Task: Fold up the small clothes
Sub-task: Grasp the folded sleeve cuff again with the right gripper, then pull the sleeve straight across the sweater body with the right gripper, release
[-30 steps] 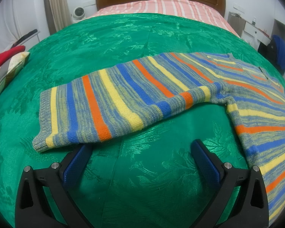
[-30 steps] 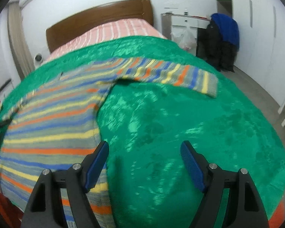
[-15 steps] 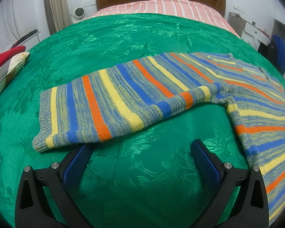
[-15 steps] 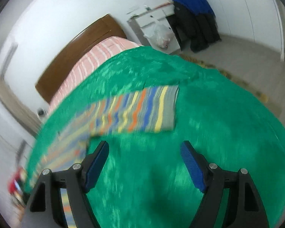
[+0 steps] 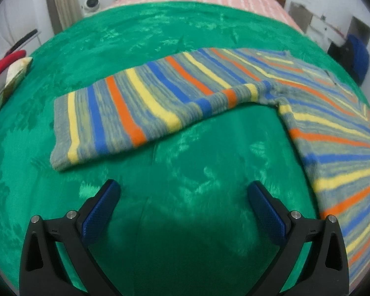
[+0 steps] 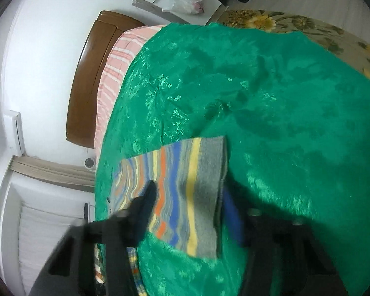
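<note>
Sweater (image 5: 145, 108) flat on green bedspread (image 5: 185, 172); both grippers' fingers apart.

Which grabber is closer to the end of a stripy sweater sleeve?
The right gripper: its open fingers straddle the grey cuff of one sleeve. The left gripper hangs open over the green bedspread, short of the other sleeve's cuff.
</note>
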`<state>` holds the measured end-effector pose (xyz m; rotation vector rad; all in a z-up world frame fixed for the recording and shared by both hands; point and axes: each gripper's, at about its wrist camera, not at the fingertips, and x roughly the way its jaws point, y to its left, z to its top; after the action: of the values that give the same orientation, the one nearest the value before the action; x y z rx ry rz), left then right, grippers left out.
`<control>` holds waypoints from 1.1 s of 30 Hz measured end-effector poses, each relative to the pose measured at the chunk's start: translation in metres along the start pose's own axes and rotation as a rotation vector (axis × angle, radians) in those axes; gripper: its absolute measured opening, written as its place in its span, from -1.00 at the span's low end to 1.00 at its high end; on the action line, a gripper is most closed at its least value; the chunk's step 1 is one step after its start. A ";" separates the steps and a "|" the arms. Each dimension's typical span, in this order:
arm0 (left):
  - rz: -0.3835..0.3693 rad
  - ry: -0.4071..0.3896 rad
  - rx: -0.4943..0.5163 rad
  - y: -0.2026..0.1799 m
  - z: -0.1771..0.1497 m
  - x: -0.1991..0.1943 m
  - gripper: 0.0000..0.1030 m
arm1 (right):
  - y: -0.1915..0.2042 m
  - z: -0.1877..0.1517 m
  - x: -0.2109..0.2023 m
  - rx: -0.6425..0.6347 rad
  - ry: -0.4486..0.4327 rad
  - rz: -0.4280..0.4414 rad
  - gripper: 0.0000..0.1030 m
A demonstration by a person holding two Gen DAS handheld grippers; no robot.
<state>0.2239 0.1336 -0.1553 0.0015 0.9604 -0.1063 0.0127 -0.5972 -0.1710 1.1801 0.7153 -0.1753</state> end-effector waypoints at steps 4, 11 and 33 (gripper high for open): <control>0.032 -0.100 0.019 -0.005 -0.014 -0.004 0.99 | 0.014 0.000 0.003 -0.064 0.004 -0.085 -0.89; 0.020 -0.137 0.009 -0.001 -0.017 -0.006 0.99 | 0.192 -0.027 -0.007 -0.483 -0.054 -0.081 -0.89; 0.012 -0.191 0.000 -0.001 -0.022 -0.005 0.99 | 0.260 -0.149 0.183 -0.585 0.289 0.017 0.34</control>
<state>0.2033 0.1340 -0.1633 -0.0027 0.7693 -0.0935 0.2170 -0.3196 -0.1056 0.6527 0.9307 0.2151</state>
